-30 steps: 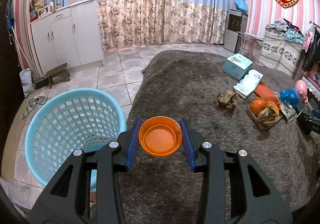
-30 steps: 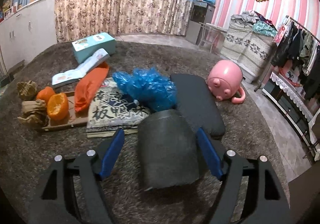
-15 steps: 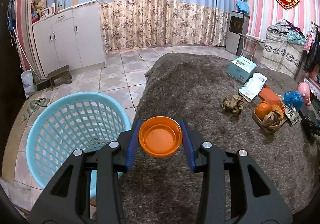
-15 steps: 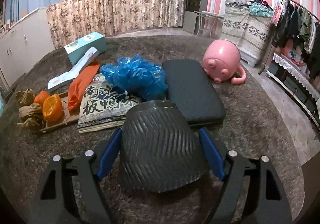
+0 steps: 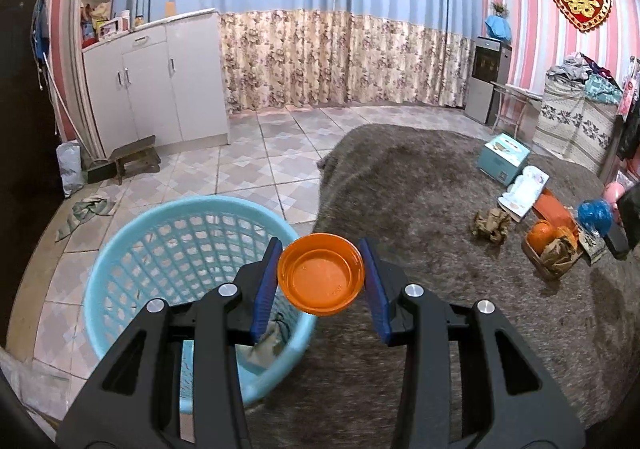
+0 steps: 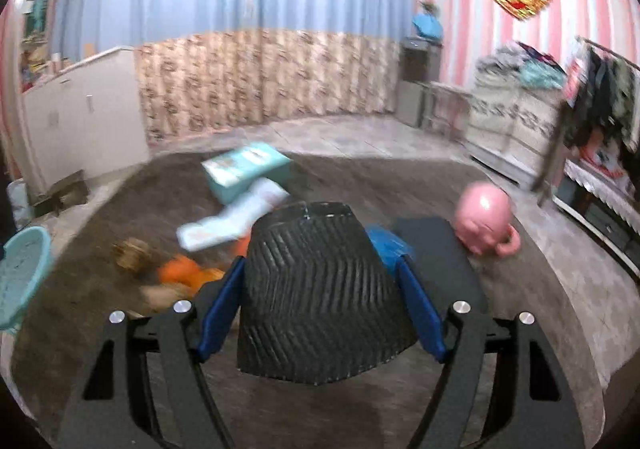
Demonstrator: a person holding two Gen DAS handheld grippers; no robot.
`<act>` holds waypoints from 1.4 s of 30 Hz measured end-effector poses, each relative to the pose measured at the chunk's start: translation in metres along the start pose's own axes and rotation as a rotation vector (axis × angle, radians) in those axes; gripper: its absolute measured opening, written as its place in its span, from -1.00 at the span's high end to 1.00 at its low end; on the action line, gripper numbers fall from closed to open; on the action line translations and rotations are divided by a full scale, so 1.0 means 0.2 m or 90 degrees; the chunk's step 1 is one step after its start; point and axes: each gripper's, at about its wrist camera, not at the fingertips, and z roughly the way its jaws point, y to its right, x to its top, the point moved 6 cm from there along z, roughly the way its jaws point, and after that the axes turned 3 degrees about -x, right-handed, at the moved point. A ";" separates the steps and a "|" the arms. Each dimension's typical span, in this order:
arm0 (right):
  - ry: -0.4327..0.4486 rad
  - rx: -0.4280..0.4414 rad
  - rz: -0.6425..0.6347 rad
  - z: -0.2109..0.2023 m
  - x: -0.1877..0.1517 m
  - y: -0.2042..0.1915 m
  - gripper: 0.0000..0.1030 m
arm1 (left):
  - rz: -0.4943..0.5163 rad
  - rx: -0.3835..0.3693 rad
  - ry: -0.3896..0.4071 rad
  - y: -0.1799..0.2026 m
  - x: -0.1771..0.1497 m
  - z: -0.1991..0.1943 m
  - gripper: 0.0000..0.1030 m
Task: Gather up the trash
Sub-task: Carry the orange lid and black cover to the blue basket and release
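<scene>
We are holding a small orange bowl (image 5: 321,279) in the left tongs (image 5: 322,285), its rim pinched between the two blue pads, which are standing partly apart to fit its width. The bowl is tipping its inside toward the camera, and it is hanging just past the near right rim of the light blue basket (image 5: 132,233), above the seam where basket and rug meet. Something pale is lying at the bottom of the basket.

In the right tongs (image 6: 320,289) we are gripping a black ribbed container (image 6: 320,289), a wide thing with a herringbone pattern; the pads are pressing against its two flanks and standing far apart. It is hanging clear above the grey rug (image 5: 420,209).

The basket is sitting on the tiled floor (image 5: 248,177), touching the rug's left edge. The rest of the clutter is lying well apart, toward the rug's far right edge: a crumpled brown wad (image 5: 490,225), an orange fruit (image 5: 540,236) on a tray, a blue plastic bag (image 5: 595,213), a teal box (image 5: 505,158) and a pink pig-shaped toy (image 6: 484,223). Between the basket and that clutter the rug is running bare, and the tiles beyond the basket are lying open up to the white cabinet (image 5: 160,89). The right view is blurring.
</scene>
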 end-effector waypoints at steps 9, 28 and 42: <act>0.026 0.130 -0.075 -0.02 0.17 -0.67 -0.44 | -0.025 0.043 0.011 -0.29 0.03 -0.02 0.24; -0.006 0.260 -0.144 -0.02 0.00 -1.56 -0.44 | -0.054 0.099 -0.035 -0.87 -0.05 0.22 0.24; -0.031 0.276 -0.158 0.01 -0.07 -1.77 -0.44 | -0.070 0.106 0.000 -0.93 -0.03 0.18 -0.55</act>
